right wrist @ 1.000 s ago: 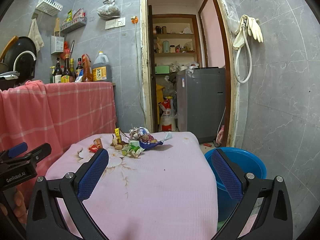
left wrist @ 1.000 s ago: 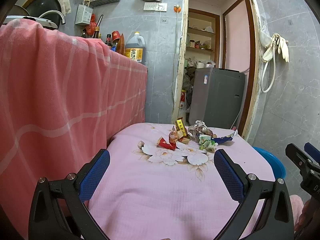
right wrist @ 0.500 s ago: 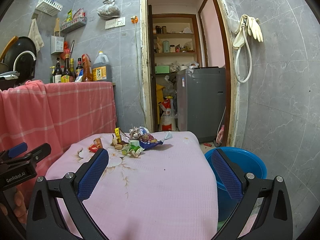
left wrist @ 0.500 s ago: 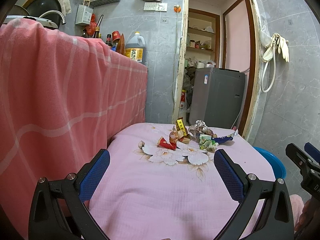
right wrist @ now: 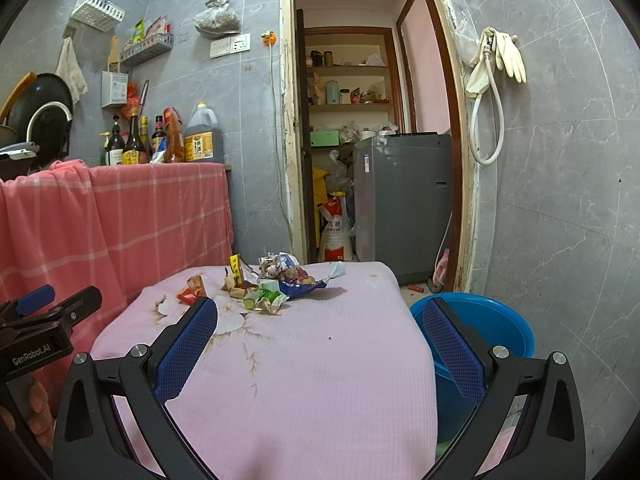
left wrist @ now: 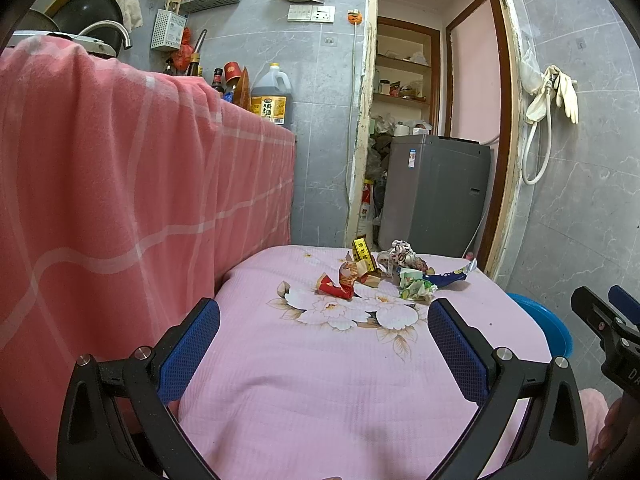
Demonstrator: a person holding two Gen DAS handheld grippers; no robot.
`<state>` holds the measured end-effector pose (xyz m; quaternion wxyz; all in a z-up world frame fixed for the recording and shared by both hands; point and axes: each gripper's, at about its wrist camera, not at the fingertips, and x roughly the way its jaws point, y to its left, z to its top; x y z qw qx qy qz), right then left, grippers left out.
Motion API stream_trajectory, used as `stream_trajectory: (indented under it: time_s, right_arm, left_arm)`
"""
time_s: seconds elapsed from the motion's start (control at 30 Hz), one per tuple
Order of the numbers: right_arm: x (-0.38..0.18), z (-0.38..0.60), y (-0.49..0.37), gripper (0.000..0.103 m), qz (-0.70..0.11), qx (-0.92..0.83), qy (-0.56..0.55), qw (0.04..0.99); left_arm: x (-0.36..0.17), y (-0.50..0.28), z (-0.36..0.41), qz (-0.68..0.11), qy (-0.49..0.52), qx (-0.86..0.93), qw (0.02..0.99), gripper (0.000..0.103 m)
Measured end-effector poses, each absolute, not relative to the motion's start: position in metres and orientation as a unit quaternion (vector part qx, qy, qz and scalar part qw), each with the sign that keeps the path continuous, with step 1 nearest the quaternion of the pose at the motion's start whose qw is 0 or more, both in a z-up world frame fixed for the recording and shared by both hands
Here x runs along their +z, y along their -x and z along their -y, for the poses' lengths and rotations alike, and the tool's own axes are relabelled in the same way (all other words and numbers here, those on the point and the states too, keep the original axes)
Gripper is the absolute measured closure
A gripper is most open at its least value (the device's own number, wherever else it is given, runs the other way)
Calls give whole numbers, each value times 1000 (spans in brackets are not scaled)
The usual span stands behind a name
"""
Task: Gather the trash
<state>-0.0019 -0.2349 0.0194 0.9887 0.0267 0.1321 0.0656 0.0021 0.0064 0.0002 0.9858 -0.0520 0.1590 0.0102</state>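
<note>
While both grippers' fingers [left wrist: 188, 344] [right wrist: 452, 348] gape empty, the blue basin [right wrist: 492, 320] sits half-hidden behind the table [right wrist: 320, 360].

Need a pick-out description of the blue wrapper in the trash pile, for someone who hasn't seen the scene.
Start at the pink flowered cloth covering the low table, then find the trash pile near its far edge. The blue wrapper lies on the pile's right side, nearest the blue tub on the floor. It is the only dark blue piece, flattened, with a silvery torn end pointing toward the doorway.

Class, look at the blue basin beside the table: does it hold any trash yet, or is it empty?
Cannot tell. The blue basin shows only bare inner wall; its bottom is hidden behind the table and the right gripper's fingers.
</note>
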Motion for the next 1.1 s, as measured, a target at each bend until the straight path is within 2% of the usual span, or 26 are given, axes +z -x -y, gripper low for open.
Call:
stream_trajectory:
  time_s: [1.1]
  right_arm:
    - [19,236,0,0,-134,67,-30,988]
  left_arm:
    - [0,-2,-6,-159,50,10,986,1]
